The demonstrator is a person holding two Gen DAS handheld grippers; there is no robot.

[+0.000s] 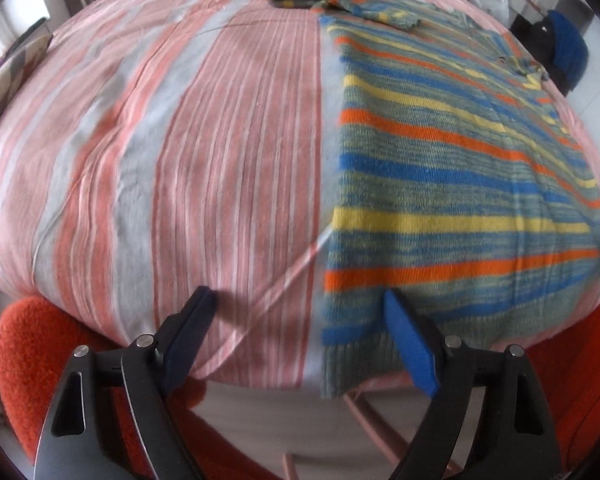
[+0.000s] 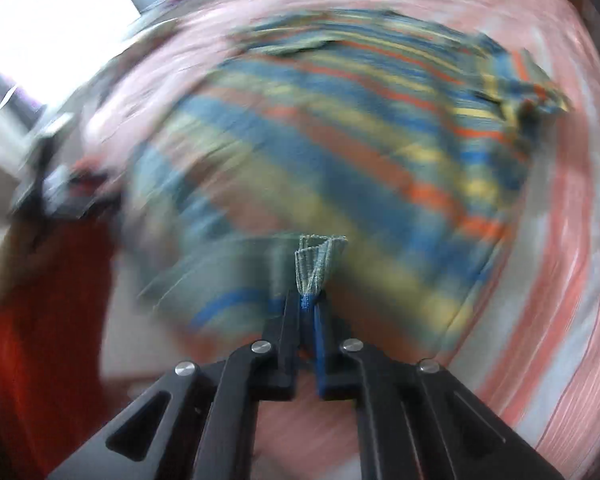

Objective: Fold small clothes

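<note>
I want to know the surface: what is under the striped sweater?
The sweater lies on a pink striped sheet. The part of the sheet beneath it is covered, so anything there cannot be seen.

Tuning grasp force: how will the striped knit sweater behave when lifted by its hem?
Likely floppy: the multicolour striped knit sweater bunches into a pleat where the right hand-held gripper pinches its hem. Probably drapes and trails, since it lies limp over the pink striped bed cover. The knit texture suggests little slipping.

Motion blur smears the striped sweater (image 2: 340, 152) and bed (image 2: 560, 240) in the right wrist view; the sweater's right edge leaves the left wrist view.
</note>
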